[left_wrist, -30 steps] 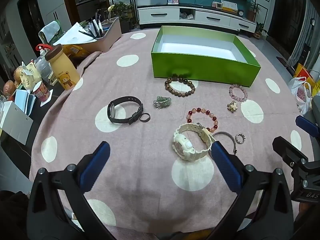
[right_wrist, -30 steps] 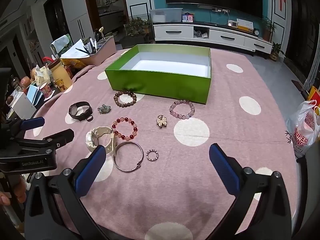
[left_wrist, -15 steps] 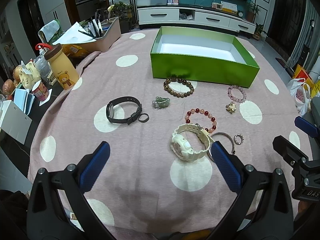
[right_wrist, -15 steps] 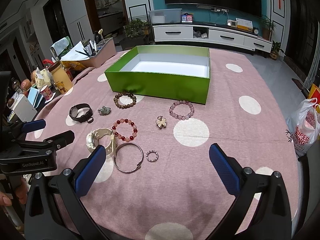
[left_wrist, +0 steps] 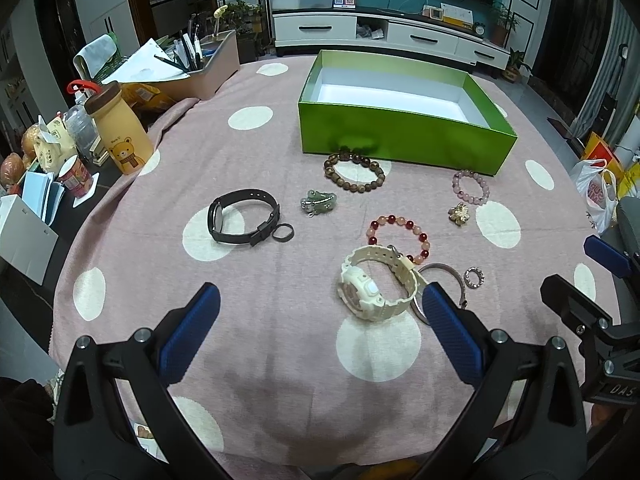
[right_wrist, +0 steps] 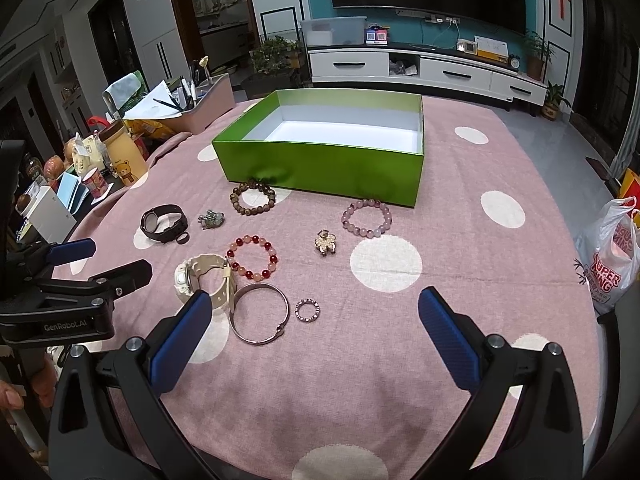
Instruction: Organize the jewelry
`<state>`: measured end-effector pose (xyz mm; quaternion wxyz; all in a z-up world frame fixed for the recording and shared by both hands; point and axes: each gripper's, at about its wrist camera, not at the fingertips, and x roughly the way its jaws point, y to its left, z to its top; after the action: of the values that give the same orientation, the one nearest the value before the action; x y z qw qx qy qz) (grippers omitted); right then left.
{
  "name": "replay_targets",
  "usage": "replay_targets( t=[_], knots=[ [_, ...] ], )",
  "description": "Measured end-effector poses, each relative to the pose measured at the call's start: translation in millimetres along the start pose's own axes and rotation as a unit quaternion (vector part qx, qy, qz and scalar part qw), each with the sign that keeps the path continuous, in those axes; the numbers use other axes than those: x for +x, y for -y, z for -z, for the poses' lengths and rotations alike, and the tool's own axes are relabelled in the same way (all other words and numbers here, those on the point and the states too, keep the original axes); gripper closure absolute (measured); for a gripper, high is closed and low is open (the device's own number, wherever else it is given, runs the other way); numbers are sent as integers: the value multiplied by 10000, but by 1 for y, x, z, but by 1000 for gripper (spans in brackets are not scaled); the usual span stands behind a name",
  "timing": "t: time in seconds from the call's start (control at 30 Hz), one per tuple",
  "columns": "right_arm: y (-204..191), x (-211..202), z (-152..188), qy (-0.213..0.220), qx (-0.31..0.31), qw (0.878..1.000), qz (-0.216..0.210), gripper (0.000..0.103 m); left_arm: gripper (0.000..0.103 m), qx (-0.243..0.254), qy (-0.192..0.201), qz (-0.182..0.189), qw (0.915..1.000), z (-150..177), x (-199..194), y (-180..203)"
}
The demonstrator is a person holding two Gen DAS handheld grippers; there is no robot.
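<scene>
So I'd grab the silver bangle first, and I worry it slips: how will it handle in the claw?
The silver bangle looks like thin rigid metal, so it should keep its shape. It lies flat on the pink tablecloth, leaving little edge to pinch, and may skid. Its rim touches the cream watch, which could get nudged.

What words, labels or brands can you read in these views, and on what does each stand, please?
"GenRobot.AI": on the left gripper body, right wrist view.
"DAS": on the right gripper body, cut off at the frame edge, left wrist view.
"SUPER" and "ING", partly folded away: on the plastic bag.
Small print on the bear bottle: too blurred to read.
Cup print and shelf labels: unreadable.
</scene>
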<state>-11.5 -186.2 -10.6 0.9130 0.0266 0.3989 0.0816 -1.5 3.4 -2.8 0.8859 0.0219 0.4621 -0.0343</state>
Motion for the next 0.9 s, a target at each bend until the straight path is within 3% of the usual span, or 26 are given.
replay_targets(
  t=[0.9],
  knots=[
    [-1,-1,-1,6,-15,10000,-26,1,2,-30,-21,38,10000,-2,0,-1]
  ],
)
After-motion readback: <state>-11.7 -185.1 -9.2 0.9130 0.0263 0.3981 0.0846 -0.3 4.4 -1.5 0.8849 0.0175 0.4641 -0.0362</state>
